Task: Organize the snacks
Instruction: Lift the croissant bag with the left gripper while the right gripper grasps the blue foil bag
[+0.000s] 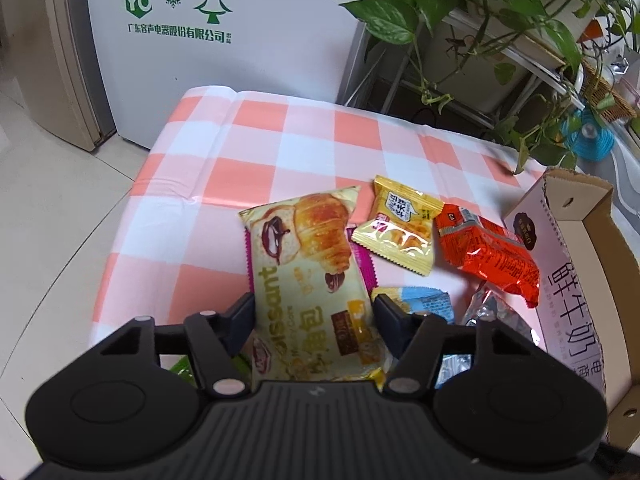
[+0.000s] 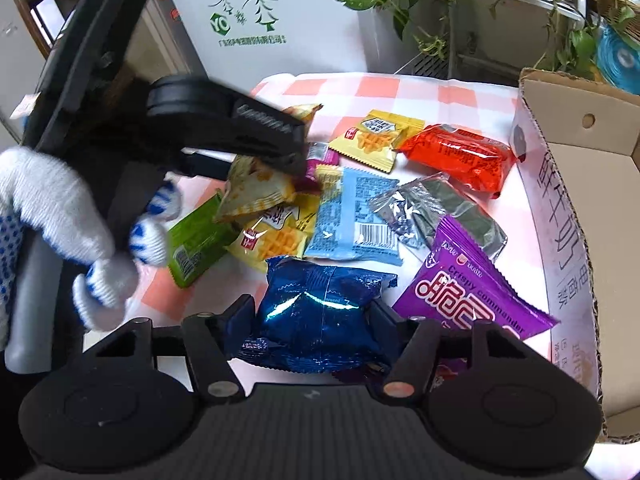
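My left gripper (image 1: 314,312) is shut on a cream croissant packet (image 1: 308,264) and holds it lifted over the snack pile; from the right wrist view that gripper (image 2: 280,148) hangs over the pile with the packet (image 2: 256,192) in its jaws. My right gripper (image 2: 314,320) is shut on a dark blue foil packet (image 2: 320,320) at the near edge of the pile. A cardboard box (image 2: 580,208) stands at the right, open at the top; it also shows in the left wrist view (image 1: 576,264).
On the pink checked tablecloth (image 1: 280,136) lie a yellow waffle packet (image 2: 376,140), an orange packet (image 2: 460,156), a light blue packet (image 2: 356,216), a silver packet (image 2: 436,208), a purple packet (image 2: 472,284) and a green packet (image 2: 196,240). A white fridge (image 1: 224,40) and plants (image 1: 500,8) stand behind.
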Demonstrator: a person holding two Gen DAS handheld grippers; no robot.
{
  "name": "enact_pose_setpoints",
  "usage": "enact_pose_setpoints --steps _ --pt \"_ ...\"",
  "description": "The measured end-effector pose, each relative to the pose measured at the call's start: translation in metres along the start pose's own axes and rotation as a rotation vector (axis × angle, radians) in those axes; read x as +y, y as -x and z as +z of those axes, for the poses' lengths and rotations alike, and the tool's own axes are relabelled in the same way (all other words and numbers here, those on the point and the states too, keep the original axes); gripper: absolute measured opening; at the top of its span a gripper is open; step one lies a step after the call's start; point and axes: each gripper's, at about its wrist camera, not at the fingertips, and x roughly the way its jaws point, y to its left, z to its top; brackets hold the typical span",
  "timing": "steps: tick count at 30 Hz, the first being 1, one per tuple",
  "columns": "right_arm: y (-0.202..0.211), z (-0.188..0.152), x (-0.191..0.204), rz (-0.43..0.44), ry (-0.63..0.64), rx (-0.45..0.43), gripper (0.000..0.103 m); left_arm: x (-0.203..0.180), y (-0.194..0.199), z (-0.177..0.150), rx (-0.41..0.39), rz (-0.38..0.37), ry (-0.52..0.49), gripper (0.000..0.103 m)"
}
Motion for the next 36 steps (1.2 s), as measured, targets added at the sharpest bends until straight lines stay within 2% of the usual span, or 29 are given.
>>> enact_pose_setpoints --steps 3,7,13,21,28,33,36 --pt "0.002 0.000 -0.003 -0.027 -0.013 -0.021 0.068 0.003 0.004 -0.005 -0.002 0.013 -0.016 0.062" --pt "0.005 0.004 -0.009 -0.111 -0.033 -0.075 0.067 0.004 0.010 -0.013 -0.004 0.038 -0.061 0.061" --pt "0.007 0.010 -0.024 -0.104 -0.117 -0.119 0.067 0.000 0.026 -0.033 -0.012 0.055 -0.160 0.061" --pt "0.002 0.015 -0.034 -0.053 -0.239 -0.108 0.075 -0.006 0.034 -0.060 -0.024 0.085 -0.267 0.062" --pt "0.009 0.015 -0.049 -0.013 -0.364 -0.128 0.084 0.004 0.040 -0.059 -0.033 0.055 -0.222 0.075" --pt "0.006 0.015 -0.045 -0.006 -0.348 -0.104 0.087 0.005 0.045 -0.056 -0.062 0.064 -0.222 0.083" --pt "0.001 0.014 -0.041 -0.009 -0.322 -0.080 0.088 0.005 0.041 -0.055 -0.052 0.070 -0.209 0.088"
